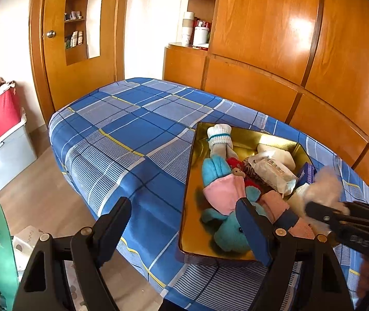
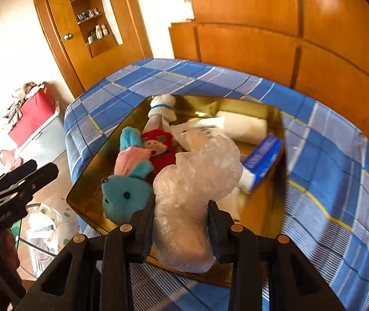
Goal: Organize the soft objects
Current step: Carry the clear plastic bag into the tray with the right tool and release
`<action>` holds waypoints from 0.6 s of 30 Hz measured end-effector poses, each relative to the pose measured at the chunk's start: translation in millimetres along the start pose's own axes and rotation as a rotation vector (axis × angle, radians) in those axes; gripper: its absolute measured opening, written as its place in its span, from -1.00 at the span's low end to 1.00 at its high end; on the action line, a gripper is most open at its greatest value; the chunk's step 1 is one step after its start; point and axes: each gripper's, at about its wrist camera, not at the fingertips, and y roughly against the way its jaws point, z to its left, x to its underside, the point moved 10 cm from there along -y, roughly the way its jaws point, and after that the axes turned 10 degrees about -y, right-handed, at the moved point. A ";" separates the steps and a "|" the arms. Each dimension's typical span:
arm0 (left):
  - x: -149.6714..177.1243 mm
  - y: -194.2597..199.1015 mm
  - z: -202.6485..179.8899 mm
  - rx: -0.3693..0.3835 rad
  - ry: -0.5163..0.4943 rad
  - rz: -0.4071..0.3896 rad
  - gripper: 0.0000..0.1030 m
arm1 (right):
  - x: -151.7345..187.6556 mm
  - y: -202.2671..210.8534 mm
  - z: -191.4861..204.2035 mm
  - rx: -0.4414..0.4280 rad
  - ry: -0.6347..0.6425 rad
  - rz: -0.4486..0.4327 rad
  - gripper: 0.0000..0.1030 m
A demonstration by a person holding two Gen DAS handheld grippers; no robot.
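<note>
Our right tool [image 2: 181, 223] is clamped on a crumpled clear plastic bag [image 2: 197, 178], both pads pressing into its lower half, and it hangs over the near end of the gold tray [image 2: 93, 178] on the bed [image 2: 327, 155]. The left tool [image 1: 184, 228] stands wide open with nothing between its fingers, parked over the tray's near-left corner.

We judge the step in hand to be carrying the bag to its place, and whether that place is inside the tray or off it the views do not settle. In the right wrist view the tray is crowded: a blue plush [image 2: 124, 197] at 9 o'clock from the bag, a red toy [image 2: 158, 150] at 11, a white sock [image 2: 162, 108] far at 12, a white roll [image 2: 244, 127] at 1 and a blue box [image 2: 262, 160] at 2.

To do this well, we should keep the squeeze even; the film is slick and springy, so a loose hold may let it creep out. We should hold the bag high enough that its loose top clears the plush and the box. If we set it down in the tray, the barest patch seems to lie at about 4 o'clock from the bag, so we lower there, let the bag settle, then open. The left tool should stay clear of the right one's path, ready to steady the tray's rim if it slides on the bedcover.
</note>
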 end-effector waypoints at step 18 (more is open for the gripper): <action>10.0 -12.2 -6.8 0.022 -0.013 0.034 0.61 | 21.1 -32.2 18.5 -0.074 -0.024 0.095 0.09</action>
